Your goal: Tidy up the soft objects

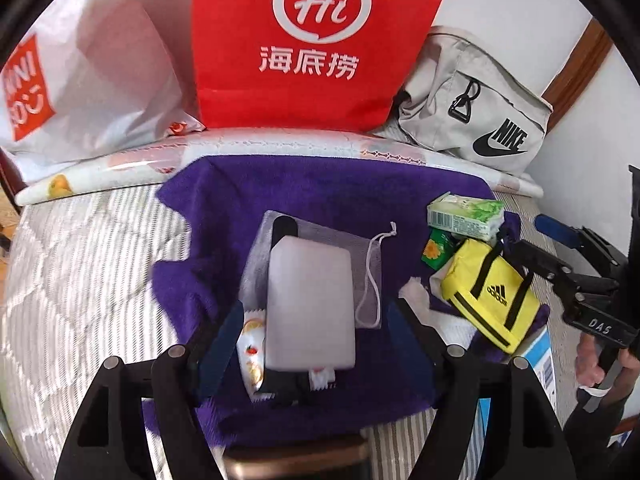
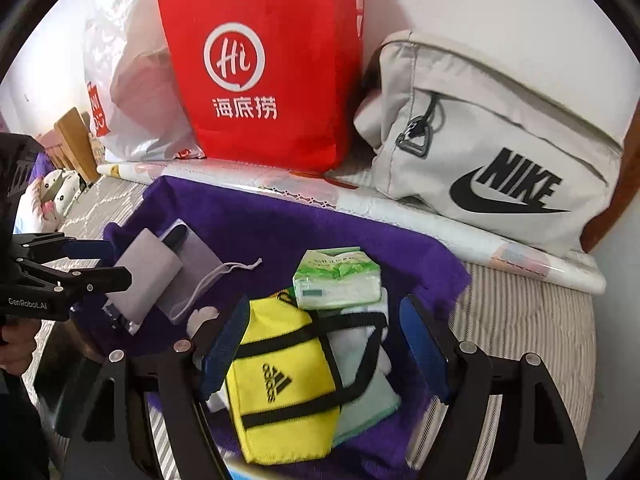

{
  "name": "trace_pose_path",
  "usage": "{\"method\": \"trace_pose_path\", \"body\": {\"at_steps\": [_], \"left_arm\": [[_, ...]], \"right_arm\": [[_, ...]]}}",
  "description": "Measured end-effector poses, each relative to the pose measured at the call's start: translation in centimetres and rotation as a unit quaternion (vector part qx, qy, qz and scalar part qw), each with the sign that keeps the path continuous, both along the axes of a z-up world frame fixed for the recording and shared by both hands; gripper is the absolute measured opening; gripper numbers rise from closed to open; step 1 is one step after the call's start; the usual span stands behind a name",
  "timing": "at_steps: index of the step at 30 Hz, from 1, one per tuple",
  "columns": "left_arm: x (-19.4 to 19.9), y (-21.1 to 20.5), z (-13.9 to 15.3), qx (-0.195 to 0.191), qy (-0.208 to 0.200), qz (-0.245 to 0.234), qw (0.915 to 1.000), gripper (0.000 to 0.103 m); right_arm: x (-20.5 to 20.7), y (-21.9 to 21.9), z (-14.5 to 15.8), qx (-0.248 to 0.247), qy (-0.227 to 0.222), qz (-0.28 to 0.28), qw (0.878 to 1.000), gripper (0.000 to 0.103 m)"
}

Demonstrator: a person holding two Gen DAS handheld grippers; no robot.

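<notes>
White block [image 1: 310,304] hides most of grey drawstring pouch [image 1: 316,240] and black item beneath; printed packet [image 1: 253,354] shows only at block's left edge. Yellow Adidas bag [image 2: 280,380] covers pale cloth [image 2: 360,364]; cloth type unclear. Tissue pack [image 2: 336,282] lettering too small to read. Green sachet [image 1: 434,250] mostly tucked under tissue pack. Red Haidilao bag [image 1: 320,44] and Uniqlo bag [image 1: 76,80] cut by top edge. Blue-white box [image 1: 540,360] half hidden, label unreadable. Plush toys [image 2: 60,188] tiny at far left.
</notes>
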State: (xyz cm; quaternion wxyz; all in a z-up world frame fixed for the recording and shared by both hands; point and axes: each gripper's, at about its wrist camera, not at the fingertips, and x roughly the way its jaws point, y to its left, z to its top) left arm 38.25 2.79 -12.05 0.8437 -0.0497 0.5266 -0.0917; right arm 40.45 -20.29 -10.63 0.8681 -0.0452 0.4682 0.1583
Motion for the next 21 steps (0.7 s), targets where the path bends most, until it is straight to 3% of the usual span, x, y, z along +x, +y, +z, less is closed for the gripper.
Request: {"method": "trace_pose_path", "body": {"at_steps": [4,13,17,21], "left_arm": [[-2.7,0.3,1.7,0.023,-0.028,0.012,0.9993,0.073],[-9.8,0.7,4.9,0.008,-0.044,0.017,0.9988,0.075],[-14.1,0.2,6.5,0.021,-0.061,0.022,0.9977,0.078],[-17.8,-0.4,7.9,0.028,-0.083,0.027,0.9958,0.083]], "right_arm": [[-2.2,-1.0,1.9,0.010,-0.009,-0.027,1.000,0.077],[-10.5,-2.2,6.7,0.003,-0.038,-0.052,0.998,0.077],[-14.0,-2.3,7.6,0.014,-0.037,-0.057,0.998,0.077],[-17.6,-2.3,8.6,0.019,-0.040,-0.066,0.997,0.087]]}}
